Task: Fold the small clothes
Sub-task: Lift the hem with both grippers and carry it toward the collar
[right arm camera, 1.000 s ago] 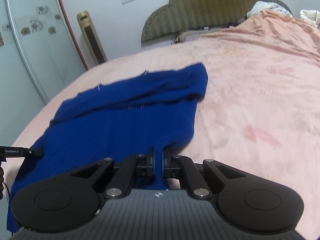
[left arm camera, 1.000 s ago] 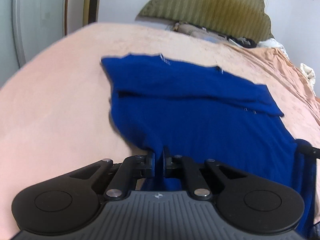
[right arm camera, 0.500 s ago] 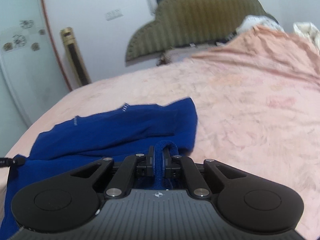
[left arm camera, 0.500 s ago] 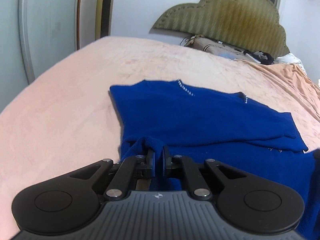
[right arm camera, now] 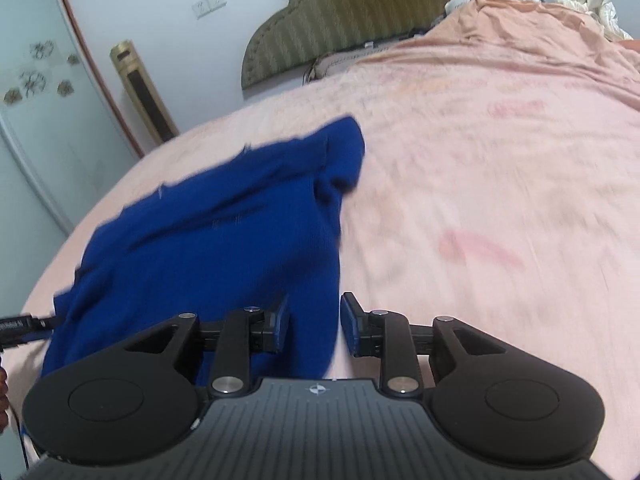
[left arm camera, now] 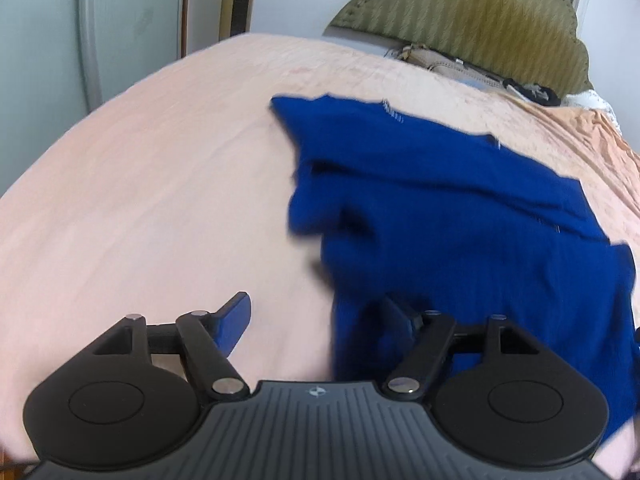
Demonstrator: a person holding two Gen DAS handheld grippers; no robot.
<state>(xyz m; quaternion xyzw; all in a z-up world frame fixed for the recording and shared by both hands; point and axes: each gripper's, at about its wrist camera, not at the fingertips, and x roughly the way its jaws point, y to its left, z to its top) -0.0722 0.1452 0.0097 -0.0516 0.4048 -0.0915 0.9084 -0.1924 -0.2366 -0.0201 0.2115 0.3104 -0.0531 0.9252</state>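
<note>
The blue knit garment [left arm camera: 460, 208] lay spread on the bed with one layer folded over another; small pale stitch marks showed along its far edge, and no readable label on it. In the right wrist view the same garment [right arm camera: 208, 240] reached from the far folded corner down to the tool. The only writing anywhere sat on a thin black stick [right arm camera: 20, 324] entering at the left edge of that view, too blurred to read; a small emblem was moulded into each tool's ribbed body.

The left gripper [left arm camera: 318, 316] had just been opening and stood wide apart. Its left finger hung over bare sheet, while its right finger was partly hidden behind the garment's near corner, whose edge lay in the gap; the pads pressed on nothing.

The right gripper [right arm camera: 314, 324] had also just been opening, though less widely. The garment's near right edge lay between its fingers with a gap on either side, so it was no longer clamped.

The garment rested on a peach-pink bedsheet [left arm camera: 160, 200], rumpled towards the far right. Beyond stood an olive scalloped headboard [left arm camera: 472, 16] with bedding bunched beneath it. In the right wrist view a gold standing unit [right arm camera: 140, 88] leaned by the white wall, a wall switch plate [right arm camera: 208, 4] above it, and a pale wardrobe door [right arm camera: 36, 80] with flower motifs to the left.
</note>
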